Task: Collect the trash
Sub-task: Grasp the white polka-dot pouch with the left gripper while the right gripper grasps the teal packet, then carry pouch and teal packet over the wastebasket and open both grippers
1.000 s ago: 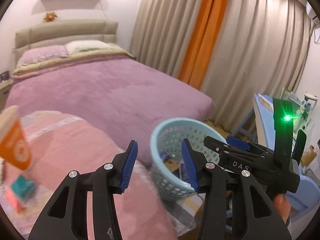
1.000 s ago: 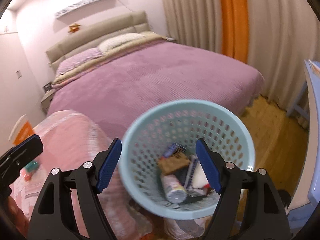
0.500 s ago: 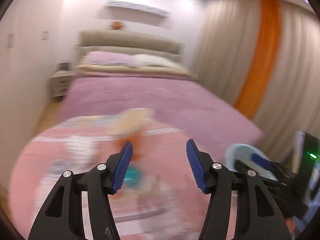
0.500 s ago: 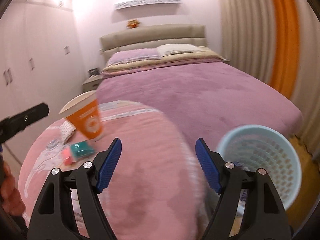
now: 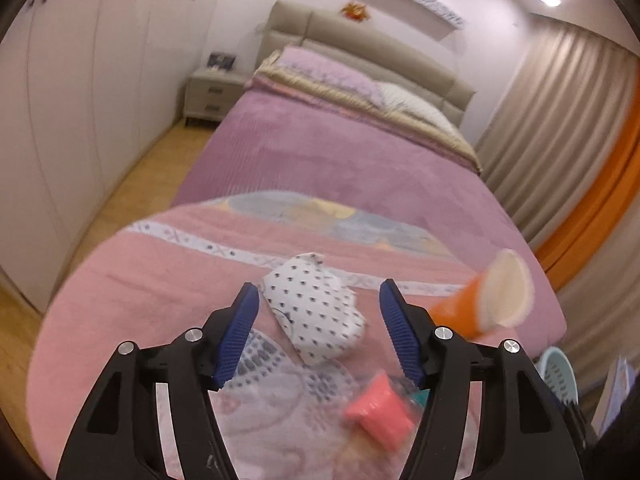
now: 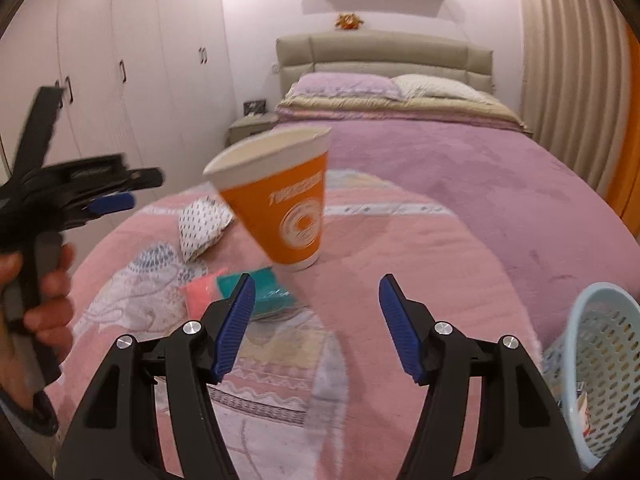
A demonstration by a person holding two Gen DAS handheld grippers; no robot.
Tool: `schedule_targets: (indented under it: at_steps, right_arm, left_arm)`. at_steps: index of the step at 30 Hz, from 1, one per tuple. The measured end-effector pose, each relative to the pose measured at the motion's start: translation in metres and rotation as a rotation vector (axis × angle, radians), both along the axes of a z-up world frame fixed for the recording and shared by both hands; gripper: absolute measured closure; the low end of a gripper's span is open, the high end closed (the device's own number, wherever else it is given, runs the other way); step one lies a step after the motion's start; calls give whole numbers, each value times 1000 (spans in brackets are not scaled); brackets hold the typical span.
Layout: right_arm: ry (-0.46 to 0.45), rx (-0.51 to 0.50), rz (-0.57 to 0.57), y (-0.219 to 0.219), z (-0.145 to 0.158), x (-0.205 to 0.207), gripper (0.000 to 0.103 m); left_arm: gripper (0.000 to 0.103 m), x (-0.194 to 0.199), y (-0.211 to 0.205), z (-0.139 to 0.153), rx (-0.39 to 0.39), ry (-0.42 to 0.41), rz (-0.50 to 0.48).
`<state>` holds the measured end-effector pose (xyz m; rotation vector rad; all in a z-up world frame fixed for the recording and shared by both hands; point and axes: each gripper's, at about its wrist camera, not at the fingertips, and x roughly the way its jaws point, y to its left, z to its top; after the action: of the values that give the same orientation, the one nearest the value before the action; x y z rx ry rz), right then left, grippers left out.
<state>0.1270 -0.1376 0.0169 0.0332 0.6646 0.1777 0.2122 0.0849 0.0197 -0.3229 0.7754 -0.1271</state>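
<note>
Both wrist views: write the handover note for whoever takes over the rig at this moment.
Left tool: open, empty, over the dotted paper.
Right tool: open, empty, facing the orange cup.
On the pink blanket: cup, dotted paper, a pink packet and a teal packet.
Basket at the right edge of the blanket; some trash shows through its wall.
Left: those four pieces go into the basket, probably the dotted paper first.

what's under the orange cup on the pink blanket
The orange cup stands tilted on the pink blanket. Its base hides whatever is directly beneath. A teal packet lies beside it.
</note>
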Motion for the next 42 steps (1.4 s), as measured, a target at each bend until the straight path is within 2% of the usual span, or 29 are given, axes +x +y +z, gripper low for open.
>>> schedule_targets:
  at_steps: [4, 6, 7, 8, 12, 14, 16, 17, 18, 20, 21, 23, 25, 36, 38, 42]
  right_arm:
    - [7, -20, 36, 13, 6, 9, 42]
    - [4, -32, 51, 17, 5, 10, 42]
    - [5, -36, 56, 20, 3, 11, 42]
    - [12, -44, 67, 22, 0, 11, 42]
    - [36, -52, 89, 28, -10, 14, 42]
    - [54, -45, 97, 29, -15, 16, 42]
    - [68, -41, 102, 31, -17, 18, 42]
    - [76, -39, 107, 33, -18, 19, 42]
    - [82, -35, 113, 34, -18, 20, 42]
    - [98, -21, 126, 36, -18, 23, 42]
    - [111, -13, 133, 37, -18, 26, 41]
    - [125, -6, 143, 39, -19, 30, 36]
    - [138, -20, 151, 45, -21, 34, 35]
    - [197, 30, 171, 47, -34, 55, 36]
    - [205, 47, 180, 45, -34, 55, 41]
    - [233, 92, 172, 37, -38, 62, 42]
  left_arm:
    - [42, 13, 3, -24, -22, 60, 14]
    - [39, 24, -1, -34, 6, 82, 35]
    - [32, 28, -4, -38, 21, 91, 41]
    - [30, 31, -7, -43, 33, 101, 42]
    - [28, 33, -16, -49, 107, 97, 34]
    - [31, 33, -22, -49, 158, 92, 25]
    - [45, 31, -27, -50, 212, 91, 19]
    - [47, 29, -29, -50, 232, 91, 16]
    - [54, 27, -29, -49, 243, 87, 8]
    - [67, 25, -29, -48, 236, 85, -4]
    - [72, 23, -25, -47, 206, 86, -17]
    - [76, 21, -21, -47, 180, 83, -19]
    - [80, 19, -16, -45, 158, 70, -17]
    - [81, 14, -9, -35, 98, 10, -19]
    - [81, 13, -10, -34, 87, 2, -28]
    - [81, 10, -12, -30, 77, -20, -42]
